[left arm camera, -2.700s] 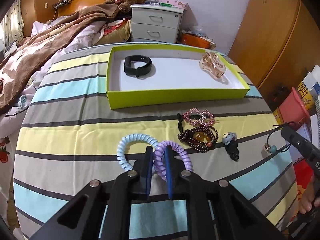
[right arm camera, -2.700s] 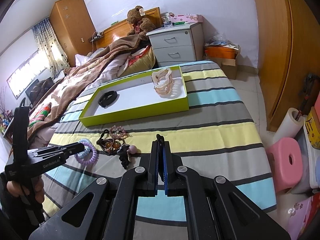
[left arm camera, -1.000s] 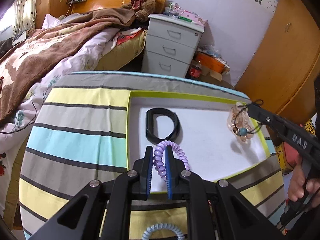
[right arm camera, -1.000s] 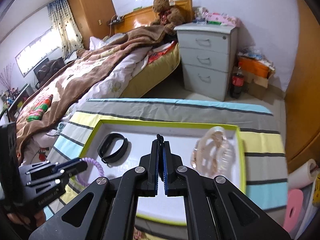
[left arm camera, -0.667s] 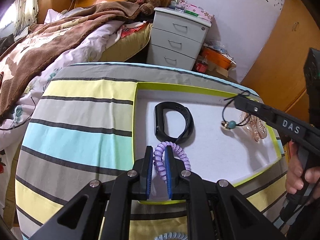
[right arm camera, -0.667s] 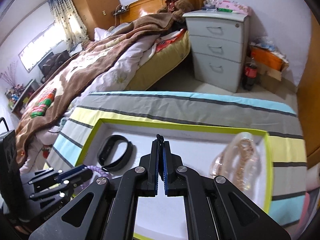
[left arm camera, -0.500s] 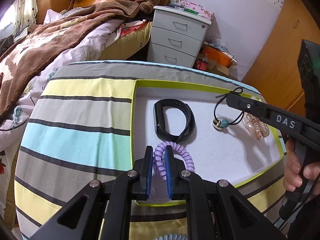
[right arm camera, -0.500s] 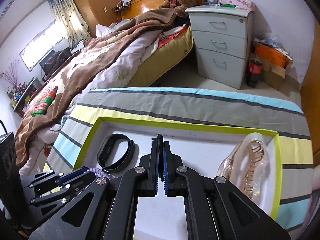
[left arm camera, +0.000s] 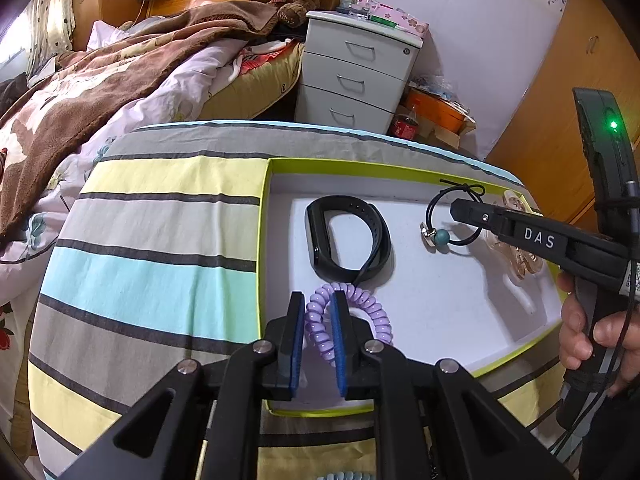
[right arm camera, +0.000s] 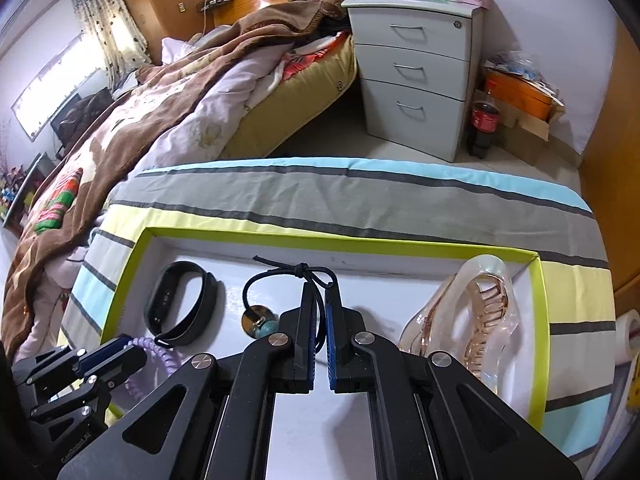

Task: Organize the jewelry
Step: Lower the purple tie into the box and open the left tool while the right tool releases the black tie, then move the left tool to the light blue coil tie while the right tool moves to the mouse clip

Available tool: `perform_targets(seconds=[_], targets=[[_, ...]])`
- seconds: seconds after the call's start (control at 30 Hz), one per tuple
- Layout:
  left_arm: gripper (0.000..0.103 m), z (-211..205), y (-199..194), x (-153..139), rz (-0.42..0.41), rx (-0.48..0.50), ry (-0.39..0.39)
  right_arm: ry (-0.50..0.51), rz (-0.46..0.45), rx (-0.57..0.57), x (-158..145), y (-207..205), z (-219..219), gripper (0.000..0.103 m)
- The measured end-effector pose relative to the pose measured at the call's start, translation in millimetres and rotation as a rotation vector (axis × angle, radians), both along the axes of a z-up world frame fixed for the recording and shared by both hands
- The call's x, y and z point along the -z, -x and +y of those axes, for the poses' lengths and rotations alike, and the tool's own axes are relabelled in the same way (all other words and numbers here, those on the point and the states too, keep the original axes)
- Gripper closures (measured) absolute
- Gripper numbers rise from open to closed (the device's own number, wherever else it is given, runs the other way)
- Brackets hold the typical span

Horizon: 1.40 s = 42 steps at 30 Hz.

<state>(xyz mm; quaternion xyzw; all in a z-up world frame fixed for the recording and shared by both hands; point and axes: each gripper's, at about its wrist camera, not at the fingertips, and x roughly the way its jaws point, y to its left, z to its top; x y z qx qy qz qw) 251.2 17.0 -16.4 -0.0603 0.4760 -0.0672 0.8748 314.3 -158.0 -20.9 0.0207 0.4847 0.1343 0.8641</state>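
step: drop both in tray | left gripper clamps purple coil tie, jaws just easing open | right gripper pinches black beaded cord | I'd lower before letting go, clear of black band

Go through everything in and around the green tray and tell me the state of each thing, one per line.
Green-rimmed white tray: open, on the striped cloth.
Black smart band: lying flat in the tray.
Clear pink plastic hair claw: resting in the tray.
Purple spiral hair tie: between the left hand-held gripper's pads.
Black elastic hair tie with teal bead: pinched by the right hand-held gripper.
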Motion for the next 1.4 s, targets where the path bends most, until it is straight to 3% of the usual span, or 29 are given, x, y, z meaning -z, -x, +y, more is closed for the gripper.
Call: perform_targets(seconds=[0.37,0.43,0.5,0.57,1.07,1.4], targets=[[0.069,-8,2,-2,-0.003,0.024,0.009,0.021,-0.006,0.002,-2,1,-2,0.090],[0.068,-9,3,-2,-0.003,0.025,0.011,0.037,-0.014,-0.008,-2,2,0,0.085],[0.066,-9,3,-2,-0.002,0.027,0.011,0.075,-0.040,-0.025,-5,5,5,0.069],[0.064,-9,4,-3,-0.004,0.025,0.011,0.100,-0.061,-0.035,-7,7,9,0.063],[0.055,-12,12,-10,-0.014,0.023,0.007,0.081,-0.075,-0.016,-16,22,2,0.063],[0.044,-8,31,-22,-0.038,0.015,-0.006,0.024,-0.162,-0.014,-41,70,-6,0.062]])
